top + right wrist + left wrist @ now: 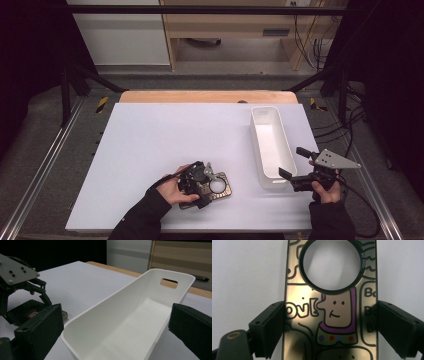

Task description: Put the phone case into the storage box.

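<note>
Left hand-held gripper (pixel 200 184) sits low on the white table (pixel 150 145) at the front edge, over a phone case (pixel 220 187) lying flat there; right hand-held gripper (pixel 295 167) hovers beside the near end of the white bin (pixel 272 150), jaws spread, holding nothing. Left gripper view: both pads straddle the phone case (pixel 329 315), left pad (pixel 272 327) against its edge, right pad overlapping the other edge; firm grasp or not, can't tell. Right gripper view: jaws wide apart, framing the empty bin (pixel 130 322); left hand-held gripper (pixel 25 297) beyond.

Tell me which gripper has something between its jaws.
The left gripper: its jaws flank the cartoon phone case on the table. The right gripper holds nothing beside the white bin.
</note>
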{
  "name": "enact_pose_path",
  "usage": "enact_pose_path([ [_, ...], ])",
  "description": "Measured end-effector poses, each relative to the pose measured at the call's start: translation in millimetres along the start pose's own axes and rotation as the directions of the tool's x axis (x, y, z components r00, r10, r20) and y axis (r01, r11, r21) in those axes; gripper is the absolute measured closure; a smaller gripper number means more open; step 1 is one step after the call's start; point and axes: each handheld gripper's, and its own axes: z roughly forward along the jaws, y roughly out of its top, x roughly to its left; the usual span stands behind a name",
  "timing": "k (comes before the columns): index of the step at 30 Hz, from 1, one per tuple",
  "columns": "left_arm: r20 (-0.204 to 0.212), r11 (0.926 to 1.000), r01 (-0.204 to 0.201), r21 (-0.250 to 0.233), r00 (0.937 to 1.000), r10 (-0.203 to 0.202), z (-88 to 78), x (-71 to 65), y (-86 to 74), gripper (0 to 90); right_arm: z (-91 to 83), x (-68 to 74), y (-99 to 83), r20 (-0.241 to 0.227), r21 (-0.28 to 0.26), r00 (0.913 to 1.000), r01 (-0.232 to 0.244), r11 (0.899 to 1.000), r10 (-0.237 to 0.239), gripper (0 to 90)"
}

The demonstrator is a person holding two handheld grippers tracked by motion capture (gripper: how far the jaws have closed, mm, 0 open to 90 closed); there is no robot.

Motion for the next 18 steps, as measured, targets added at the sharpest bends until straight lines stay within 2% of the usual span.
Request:
enact_pose_path([
  [8,0.0,0.9991,-0.005,-0.042,1.0,0.005,-14.2,-1.8,1.5,11.4,-0.1,2.8,2.2,-0.007,-0.005,0.9999,0.01,1.0,-0.01,0.2],
  [13,-0.005,0.998,-0.01,-0.063,0.9999,0.01,-23.6,-2.3,1.3,11.3,0.2,6.0,4.7,-0.027,-0.007,0.9995,0.015,1.0,-0.015,0.2],
  [18,-0.014,0.9961,-0.015,-0.087,0.9998,0.014,-32.1,-2.4,0.9,11.3,1.0,10.3,7.1,-0.041,-0.004,0.9985,0.037,0.999,-0.037,0.2],
])
